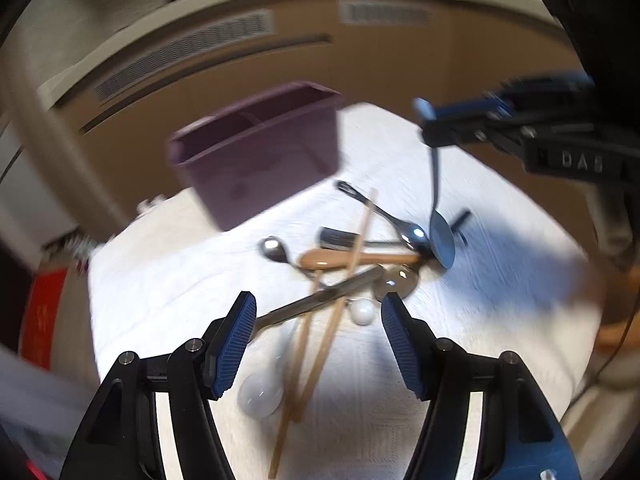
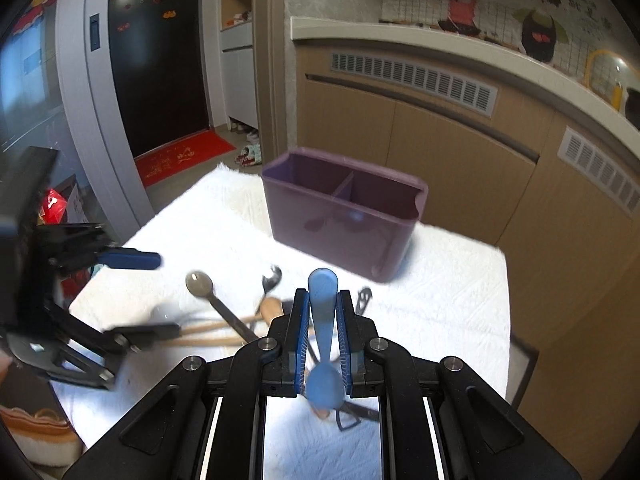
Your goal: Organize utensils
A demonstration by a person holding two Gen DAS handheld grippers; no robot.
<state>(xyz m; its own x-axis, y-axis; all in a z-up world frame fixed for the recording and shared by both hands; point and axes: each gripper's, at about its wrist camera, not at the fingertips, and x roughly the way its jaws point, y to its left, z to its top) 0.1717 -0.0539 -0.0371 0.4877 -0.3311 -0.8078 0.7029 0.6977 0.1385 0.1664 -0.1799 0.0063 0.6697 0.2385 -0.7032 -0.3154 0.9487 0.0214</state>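
Closest to the right wrist camera, the right tongs (image 2: 324, 334) are closed on a blue spoon (image 2: 323, 312); its handle points up between the blue pads and its bowl hangs below them. In the left wrist view the same blue spoon (image 1: 439, 216) hangs with its bowl just above the right side of the utensil pile.

The left tongs (image 1: 319, 340) are open, with nothing between the pads (image 1: 234, 344). They are above the near part of the pile. From the right wrist view the left tongs (image 2: 156, 292) come in from the left edge of the tabletop (image 2: 460, 280), which is covered with a white cloth.

Under the left tongs lie a white spoon (image 1: 260, 394) and a pair of wooden chopsticks (image 1: 316, 364) that run toward the near edge. A long metal spoon (image 1: 340, 290) crosses them. A little further lie a wooden spoon (image 1: 352, 258), a small metal spoon (image 1: 274, 249) and a slotted metal utensil (image 1: 376, 210). These things overlap each other in the middle of the tabletop.

Further away, near the far edge, stands a purple utensil holder (image 2: 344, 216) with two compartments. Both seem without utensils, but their bottoms are not fully visible. Behind the tabletop is a brown cabinet (image 2: 452, 128) with white vents.
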